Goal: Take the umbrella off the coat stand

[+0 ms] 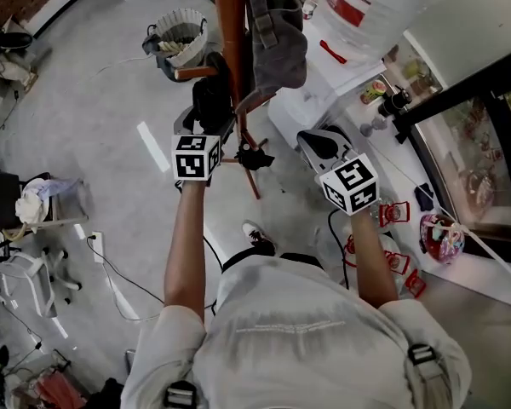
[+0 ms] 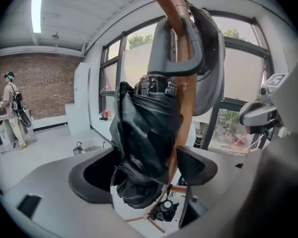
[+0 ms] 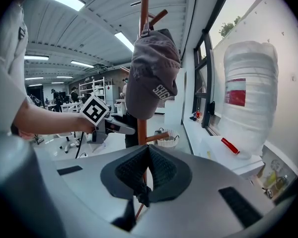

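A black folded umbrella hangs by its grey curved handle from a peg of the orange-brown coat stand. The same umbrella shows beside the pole in the head view. My left gripper is open, with the umbrella's lower part between its jaws and the pads not pressing on it. From above, the left gripper sits right at the stand. A grey cap hangs higher on the pole. My right gripper is shut on nothing, to the right of the stand.
A lined wastebasket stands behind the stand. A wrapped water bottle sits on a white counter at the right, by the window. Office chairs and floor cables lie at left. A person stands far off.
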A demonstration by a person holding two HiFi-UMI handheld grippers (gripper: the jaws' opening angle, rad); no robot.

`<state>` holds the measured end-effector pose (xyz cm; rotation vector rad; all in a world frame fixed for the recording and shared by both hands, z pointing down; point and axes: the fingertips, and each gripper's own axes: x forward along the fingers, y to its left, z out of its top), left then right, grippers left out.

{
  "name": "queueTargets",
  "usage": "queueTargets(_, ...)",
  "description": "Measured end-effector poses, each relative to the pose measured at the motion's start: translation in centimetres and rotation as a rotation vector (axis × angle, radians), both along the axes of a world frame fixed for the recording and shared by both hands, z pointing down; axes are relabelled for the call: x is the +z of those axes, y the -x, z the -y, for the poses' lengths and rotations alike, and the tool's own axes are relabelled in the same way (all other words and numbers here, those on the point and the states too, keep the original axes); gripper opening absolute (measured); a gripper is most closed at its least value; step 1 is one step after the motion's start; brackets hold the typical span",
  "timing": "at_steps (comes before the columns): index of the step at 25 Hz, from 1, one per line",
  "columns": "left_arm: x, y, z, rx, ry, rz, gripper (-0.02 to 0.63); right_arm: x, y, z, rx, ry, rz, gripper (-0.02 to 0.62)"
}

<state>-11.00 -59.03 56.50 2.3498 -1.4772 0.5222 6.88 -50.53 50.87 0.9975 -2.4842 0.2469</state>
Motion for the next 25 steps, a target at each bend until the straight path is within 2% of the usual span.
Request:
queueTargets(6, 0.2, 0.1, 1.5, -0.007, -0.026, -0.001, 0.419, 1.0, -0.7, 1.1, 0.010, 0.024, -0.018, 0.023)
queueTargets(11, 1.1, 1.0, 1.8, 0.002, 0.016, -0.051, 0.426, 1.4, -0.5, 2.1, 0.001, 0.044, -0.022, 0.023)
queueTargets(15, 0.8, 0.5, 2.4, 0.018, -0.017, -0.044, 0.426, 1.7, -0.9, 2.5, -0.001, 0.060, -0.029, 0.023)
queueTargets(18, 0.9, 0.1, 2.6, 0.092, -0.022, -0.030, 0.425, 2.1, -1.5, 2.6, 0.001, 0.078, -0.029, 0.023)
queueTargets(22, 1.0, -0.4, 3.1, 0.227, -0.027, -0.066, 0.422, 2.3, -1.7, 3.2, -0.028, 0.089, -0.034, 0.023)
queueTargets(25, 1.1, -0.8, 2.8, 0.283, 0.010, -0.097, 0.382, 2.2, -1.6, 3.8, -0.071, 0.090, -0.036, 0.023)
